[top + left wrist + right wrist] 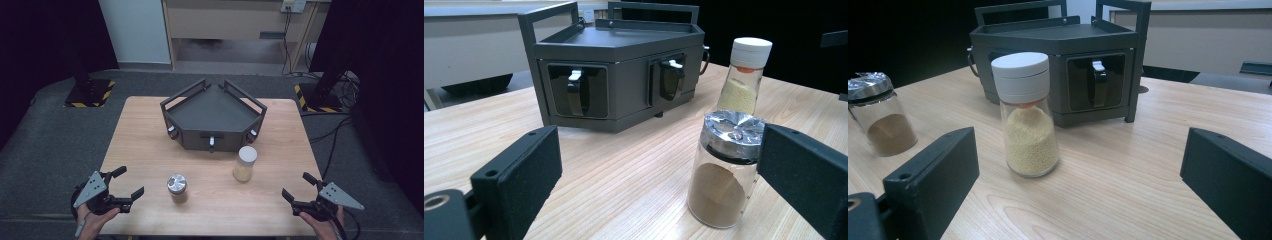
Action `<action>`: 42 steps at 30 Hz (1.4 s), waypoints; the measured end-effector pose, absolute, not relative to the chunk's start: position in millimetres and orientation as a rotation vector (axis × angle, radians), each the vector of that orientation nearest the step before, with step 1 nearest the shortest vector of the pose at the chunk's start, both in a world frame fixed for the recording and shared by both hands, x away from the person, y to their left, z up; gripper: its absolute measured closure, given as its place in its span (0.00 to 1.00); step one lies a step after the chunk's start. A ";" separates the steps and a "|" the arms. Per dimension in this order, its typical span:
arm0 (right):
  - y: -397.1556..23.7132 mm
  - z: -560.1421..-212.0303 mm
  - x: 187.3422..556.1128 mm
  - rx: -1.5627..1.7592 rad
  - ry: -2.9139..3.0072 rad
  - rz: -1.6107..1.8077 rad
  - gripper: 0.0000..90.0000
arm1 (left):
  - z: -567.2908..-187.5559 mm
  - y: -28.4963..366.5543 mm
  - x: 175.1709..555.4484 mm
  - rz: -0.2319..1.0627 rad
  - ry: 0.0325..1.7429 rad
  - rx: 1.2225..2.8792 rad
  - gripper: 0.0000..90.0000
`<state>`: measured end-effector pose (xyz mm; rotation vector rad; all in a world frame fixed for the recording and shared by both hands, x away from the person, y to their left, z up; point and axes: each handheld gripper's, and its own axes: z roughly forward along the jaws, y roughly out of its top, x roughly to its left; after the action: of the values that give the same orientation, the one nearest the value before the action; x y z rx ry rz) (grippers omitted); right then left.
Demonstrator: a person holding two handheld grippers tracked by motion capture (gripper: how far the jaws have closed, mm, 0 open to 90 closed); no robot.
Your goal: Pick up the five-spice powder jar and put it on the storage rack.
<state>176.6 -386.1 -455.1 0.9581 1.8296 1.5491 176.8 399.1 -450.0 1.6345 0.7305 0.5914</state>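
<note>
On the pale wooden table [150, 130] two small clear glass spice jars stand upright in front of a dark grey angular metal rack with little drawers [214, 117]: the jar with a faceted silver cap and brown powder [176, 187] sits toward the left front, and the jar with a white plastic cap and yellow granules [245, 163] stands to its right, a little nearer the rack, the two well apart. The left tool [127, 186] rests at the table's front left corner with its jaws spread wide and nothing between them; the right tool [298, 188] sits at the front right corner, likewise wide apart and empty. In the left gripper view the silver-capped jar [724, 172] stands just off the right jaw, so it looks like the nearest thing to take. Both jars are probably light, rigid and breakable, and smooth glass is slippery (a squeeze high on the cap could tip such a narrow jar). The safer hold seems to be across the straight glass body below the cap, jaws level, closing gently and lifting straight up without dragging it over the wood.
</note>
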 end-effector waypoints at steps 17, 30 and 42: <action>-387.4 -455.5 174.7 0.963 1.814 1.552 0.03 | -449.4 397.5 176.7 0.590 0.708 1.644 0.03; -391.5 -456.0 173.9 0.967 1.816 1.562 0.02 | -449.8 397.5 171.9 0.595 0.723 1.645 0.03; -386.3 -455.0 172.8 0.959 1.850 1.527 0.02 | -453.7 400.5 159.8 0.571 0.766 1.644 0.03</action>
<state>172.8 -386.3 -455.0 0.9590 1.8496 1.5267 159.8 400.5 -453.7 1.6441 0.7664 0.5713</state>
